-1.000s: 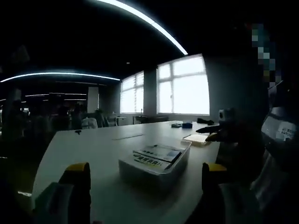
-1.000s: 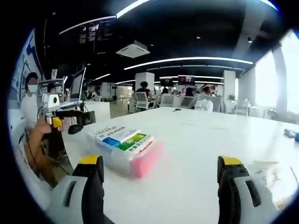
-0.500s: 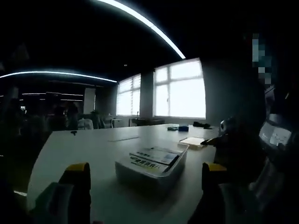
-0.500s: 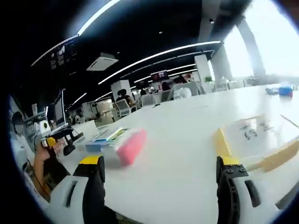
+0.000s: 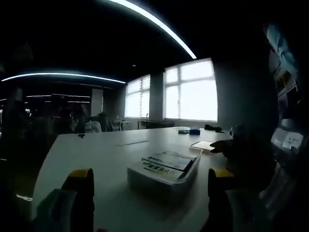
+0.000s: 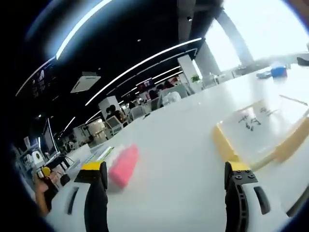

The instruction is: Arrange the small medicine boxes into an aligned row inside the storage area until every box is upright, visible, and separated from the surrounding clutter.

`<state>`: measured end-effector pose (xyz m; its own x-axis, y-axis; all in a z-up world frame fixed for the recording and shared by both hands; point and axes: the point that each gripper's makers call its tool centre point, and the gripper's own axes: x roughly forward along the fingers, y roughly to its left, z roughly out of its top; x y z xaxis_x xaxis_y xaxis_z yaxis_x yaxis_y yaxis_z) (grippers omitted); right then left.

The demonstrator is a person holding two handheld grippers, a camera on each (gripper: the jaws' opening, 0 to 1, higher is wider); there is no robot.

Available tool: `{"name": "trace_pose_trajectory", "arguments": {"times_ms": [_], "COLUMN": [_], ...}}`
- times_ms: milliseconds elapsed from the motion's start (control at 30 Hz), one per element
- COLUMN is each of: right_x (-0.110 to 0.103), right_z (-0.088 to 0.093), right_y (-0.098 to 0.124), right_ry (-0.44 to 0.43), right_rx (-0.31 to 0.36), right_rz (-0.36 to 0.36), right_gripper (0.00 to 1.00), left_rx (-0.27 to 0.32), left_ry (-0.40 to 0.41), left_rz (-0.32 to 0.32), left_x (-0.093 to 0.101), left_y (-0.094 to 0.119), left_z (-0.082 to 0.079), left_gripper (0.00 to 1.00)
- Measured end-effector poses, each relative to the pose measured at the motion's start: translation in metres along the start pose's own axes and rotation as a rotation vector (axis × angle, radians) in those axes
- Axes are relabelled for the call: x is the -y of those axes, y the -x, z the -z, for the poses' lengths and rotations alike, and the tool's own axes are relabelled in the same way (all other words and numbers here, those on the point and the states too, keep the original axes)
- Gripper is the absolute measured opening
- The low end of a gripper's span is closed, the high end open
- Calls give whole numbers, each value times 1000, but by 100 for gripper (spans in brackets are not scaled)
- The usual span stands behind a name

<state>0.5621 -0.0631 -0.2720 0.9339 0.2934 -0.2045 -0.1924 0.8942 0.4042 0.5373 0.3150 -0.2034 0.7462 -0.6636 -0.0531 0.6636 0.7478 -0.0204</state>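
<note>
Medicine boxes (image 5: pixel 166 163) lying flat inside storage bin (image 5: pixel 161 178), on worktop (image 5: pixel 96 159), ahead between left claw (image 5: pixel 149 181) jaws. Pad (image 6: pixel 260 128) on worktop, right of bin.

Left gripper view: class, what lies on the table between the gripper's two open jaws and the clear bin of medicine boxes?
Only bare white table separates the left gripper from the bin.

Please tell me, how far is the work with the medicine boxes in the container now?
Done: the medicine boxes already sit inside the clear container on the white table. They look flat, not upright. In hand: nothing; the left gripper and right gripper are both open and empty. Left: standing the boxes up in an aligned row.
</note>
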Motion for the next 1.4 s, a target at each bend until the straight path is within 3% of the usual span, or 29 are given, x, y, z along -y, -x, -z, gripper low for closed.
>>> {"name": "trace_pose_trajectory", "arguments": {"times_ms": [167,433,767,900,1067,1167,1400], "right_x": [4,11,21,25,21,24,35], "right_z": [2,-2,-11,-14,-17,-20,-41], "right_y": [-3,-10,-2,-3,-7,-4,11], "right_ry": [-66,-102,-215,-231,-257,-297,-396], "right_rx": [15,29,94,126,156,168,277], "right_rz": [14,52,87,107,85,74,29], "right_gripper": [100,98,96,92,90,89,78], "left_rx": [-2,15,55,29,39,16,13], "left_ry": [8,-10,-35,-38,-25,-45,-55], "left_rz": [4,0,41,42,36,22,11], "left_x": [-6,-14,-2,-2,-2,-2,-2], "left_y": [-5,-3,-5,-9,-8,-12,-16], "left_z": [1,-8,-20,-15,-16,-14,-16], "left_gripper": [97,97,97,96,96,96,96]}}
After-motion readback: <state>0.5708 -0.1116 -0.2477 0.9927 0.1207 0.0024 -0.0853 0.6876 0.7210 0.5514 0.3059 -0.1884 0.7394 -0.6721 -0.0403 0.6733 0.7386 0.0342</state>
